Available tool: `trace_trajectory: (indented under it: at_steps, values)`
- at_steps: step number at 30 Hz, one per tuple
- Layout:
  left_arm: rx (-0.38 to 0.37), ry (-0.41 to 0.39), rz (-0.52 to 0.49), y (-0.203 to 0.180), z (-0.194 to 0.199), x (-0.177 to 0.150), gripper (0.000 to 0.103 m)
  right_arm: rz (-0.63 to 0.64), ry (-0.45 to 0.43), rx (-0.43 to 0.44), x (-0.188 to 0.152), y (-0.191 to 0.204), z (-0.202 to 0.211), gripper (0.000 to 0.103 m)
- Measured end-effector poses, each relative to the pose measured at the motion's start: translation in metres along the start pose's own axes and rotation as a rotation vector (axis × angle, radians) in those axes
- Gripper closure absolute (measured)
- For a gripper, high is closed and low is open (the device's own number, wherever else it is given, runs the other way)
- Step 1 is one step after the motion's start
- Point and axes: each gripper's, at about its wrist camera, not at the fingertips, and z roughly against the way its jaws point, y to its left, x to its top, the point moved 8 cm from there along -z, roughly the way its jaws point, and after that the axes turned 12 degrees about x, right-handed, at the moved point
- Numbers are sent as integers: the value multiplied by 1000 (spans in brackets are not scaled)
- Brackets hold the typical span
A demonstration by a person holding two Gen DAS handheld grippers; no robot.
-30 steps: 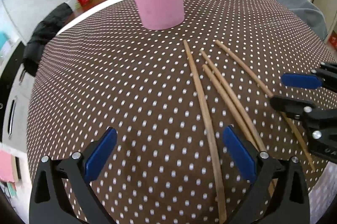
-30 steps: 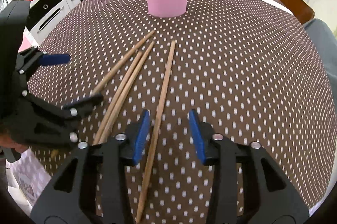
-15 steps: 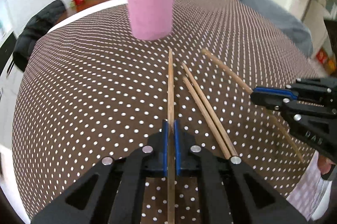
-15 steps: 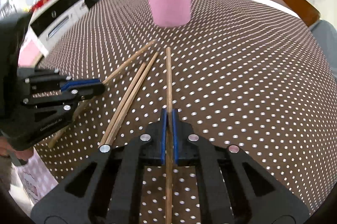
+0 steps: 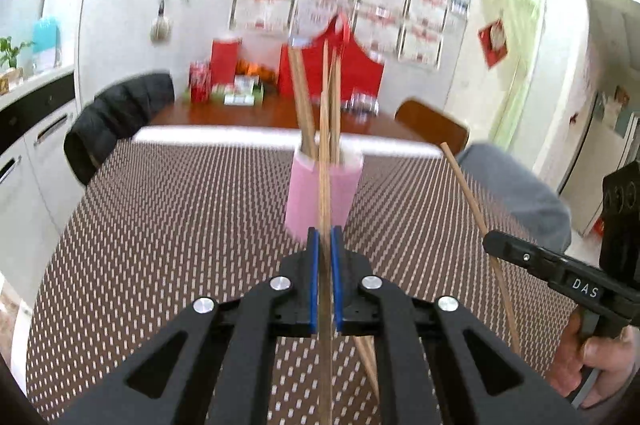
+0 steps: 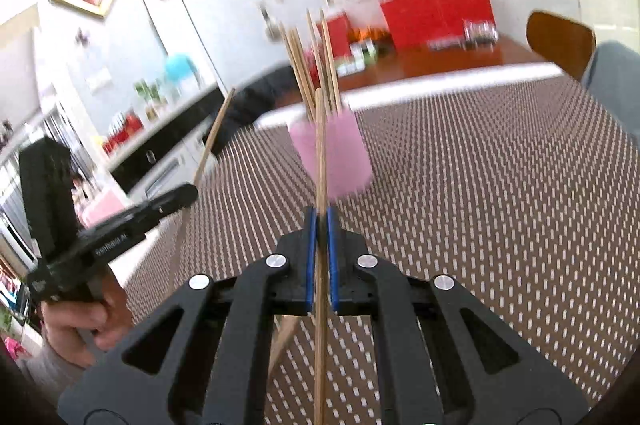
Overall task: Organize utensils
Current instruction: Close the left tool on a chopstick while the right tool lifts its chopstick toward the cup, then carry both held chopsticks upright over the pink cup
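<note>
My left gripper (image 5: 325, 245) is shut on a wooden chopstick (image 5: 325, 185), held off the brown dotted tablecloth (image 5: 180, 225) and pointing at the pink cup (image 5: 308, 201). Several chopsticks (image 5: 302, 97) stand in that cup. My right gripper (image 6: 320, 221) is shut on another chopstick (image 6: 320, 145), also raised and aimed at the pink cup (image 6: 348, 161). Each view shows the other gripper to the side: the right one (image 5: 496, 245) with its chopstick (image 5: 468, 201), the left one (image 6: 188, 191) with its chopstick (image 6: 212, 141). Loose chopsticks (image 5: 368, 361) lie on the cloth under the jaws.
A black jacket (image 5: 116, 117) hangs over a chair at the far left of the table. A wooden chair (image 5: 432, 125) and a grey-covered seat (image 5: 516, 193) stand at the far right. A side table (image 5: 260, 113) with red boxes lies behind the cup. White cabinets (image 5: 28, 153) line the left.
Both grippers went from open to shut, each on one chopstick on the cloth. Both then lifted their chopsticks off the table and tilted up towards the cup.
</note>
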Motion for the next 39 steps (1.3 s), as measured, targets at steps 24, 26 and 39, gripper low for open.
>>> trace_trajectory:
  at_steps: [24, 26, 39]
  values:
    - [-98, -180, 125, 4, -58, 111, 97, 3, 71, -163, 60, -48, -81, 96]
    - [-86, -170, 120, 6, -60, 102, 97, -41, 175, -201, 36, -67, -95, 91]
    - [-72, -129, 118, 12, -60, 79, 97, -25, 434, -347, -1, -95, -162, 68]
